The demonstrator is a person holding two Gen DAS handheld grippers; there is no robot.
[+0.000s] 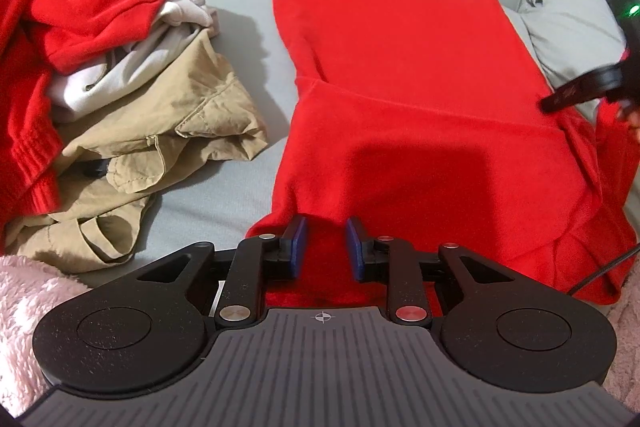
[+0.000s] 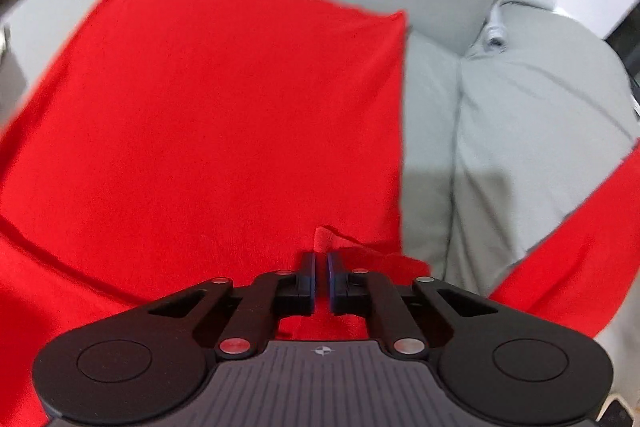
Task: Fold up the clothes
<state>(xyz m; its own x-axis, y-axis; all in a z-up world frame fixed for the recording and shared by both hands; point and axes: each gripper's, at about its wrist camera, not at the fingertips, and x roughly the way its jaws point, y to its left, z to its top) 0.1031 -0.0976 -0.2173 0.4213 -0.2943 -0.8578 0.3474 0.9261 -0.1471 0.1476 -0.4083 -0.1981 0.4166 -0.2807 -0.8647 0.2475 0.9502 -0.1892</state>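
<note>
- Left wrist view is showing the left gripper [image 1: 323,247] pointing down at the near edge of a red garment [image 1: 400,75]; its blue pads [image 1: 298,247] are standing a little apart with a fold of the red cloth bunched between them, and they appear to be gripping it, though the contact is partly hidden
- the red garment is lying spread over a grey sofa seat [image 1: 248,39], its far edge reaching toward the backrest
- a pile of clothes [image 1: 120,75] is sitting to the left of it, apart from it; red cloth is lying on top, with white and khaki pieces under it
- a pink fluffy fabric [image 1: 28,299] is showing at the lower left corner
- the right gripper [image 1: 576,93] is appearing at the right edge, over the garment's right border
- right wrist view is showing the right gripper [image 2: 321,267] with its jaws nearly closed, pinching a small raised tuft of the red garment [image 2: 200,107]; a grey cushion [image 2: 520,147] is lying just beside the cloth
- no readable writing or brand is showing; only a small crosshair mark on each gripper body
</note>
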